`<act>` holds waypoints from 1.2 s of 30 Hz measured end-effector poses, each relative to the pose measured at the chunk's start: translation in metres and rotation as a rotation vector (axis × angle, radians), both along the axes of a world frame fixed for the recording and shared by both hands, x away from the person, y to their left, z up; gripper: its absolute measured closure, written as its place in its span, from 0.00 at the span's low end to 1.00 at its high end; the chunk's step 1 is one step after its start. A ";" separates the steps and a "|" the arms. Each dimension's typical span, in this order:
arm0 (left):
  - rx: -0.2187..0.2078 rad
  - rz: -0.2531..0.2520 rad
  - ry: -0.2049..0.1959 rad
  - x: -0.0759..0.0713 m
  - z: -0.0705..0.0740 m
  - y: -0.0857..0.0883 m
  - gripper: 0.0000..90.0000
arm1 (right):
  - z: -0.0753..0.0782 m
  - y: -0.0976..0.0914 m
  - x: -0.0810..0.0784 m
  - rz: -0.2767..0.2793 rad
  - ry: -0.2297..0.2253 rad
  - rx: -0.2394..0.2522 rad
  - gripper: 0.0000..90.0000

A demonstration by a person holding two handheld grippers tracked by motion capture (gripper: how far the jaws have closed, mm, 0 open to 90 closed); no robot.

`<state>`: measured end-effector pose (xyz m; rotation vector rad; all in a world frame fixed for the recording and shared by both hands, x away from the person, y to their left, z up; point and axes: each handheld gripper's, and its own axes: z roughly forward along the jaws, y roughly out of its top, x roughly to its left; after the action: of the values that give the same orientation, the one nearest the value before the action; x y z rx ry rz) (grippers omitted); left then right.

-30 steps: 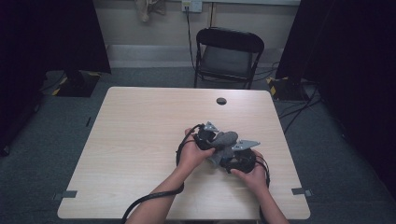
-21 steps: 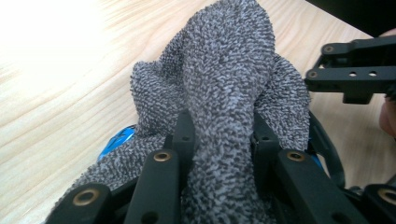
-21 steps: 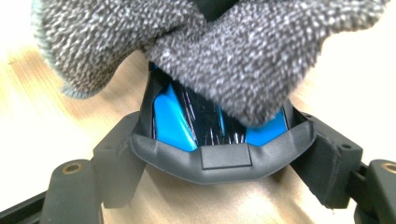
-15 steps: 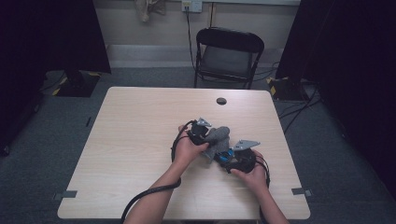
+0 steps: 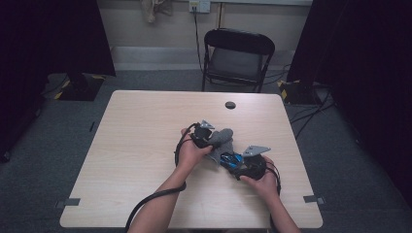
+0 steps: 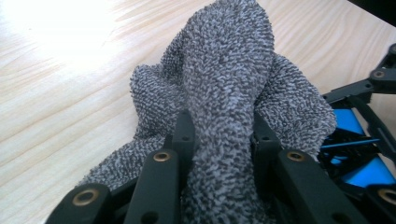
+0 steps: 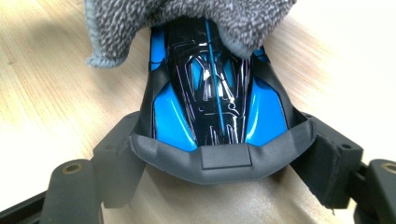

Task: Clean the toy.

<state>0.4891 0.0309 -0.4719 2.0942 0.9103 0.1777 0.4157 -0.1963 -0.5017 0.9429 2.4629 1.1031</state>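
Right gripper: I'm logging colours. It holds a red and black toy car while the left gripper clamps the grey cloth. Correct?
Not quite: the toy car in the right gripper is blue and black, as the right gripper view shows. The left gripper does clamp the grey cloth.

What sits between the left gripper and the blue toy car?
The grey cloth, pinched in the left gripper, drapes onto the blue toy car; both gripper views show it.

Dim room, glare on table (image 6: pixel 42 28), blurred close tongs
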 end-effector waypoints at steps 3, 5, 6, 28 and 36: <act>0.003 0.012 0.002 0.002 -0.001 0.003 0.78 | 0.000 0.000 0.000 0.000 0.000 0.000 0.27; 0.005 0.017 -0.001 0.003 -0.002 0.004 0.78 | 0.000 0.000 0.000 0.000 0.000 0.000 0.27; 0.009 0.020 0.001 0.004 -0.002 0.005 0.78 | 0.000 0.000 0.000 0.000 0.000 0.000 0.27; 0.016 0.089 0.026 0.016 -0.008 0.017 0.78 | 0.000 0.000 0.000 -0.001 0.000 0.001 0.27; 0.009 0.130 0.032 0.020 -0.013 0.027 0.78 | 0.000 0.000 0.000 -0.001 0.000 0.001 0.27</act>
<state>0.5089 0.0581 -0.4854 2.0524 1.0677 0.2170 0.4157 -0.1963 -0.5017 0.9443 2.4623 1.1038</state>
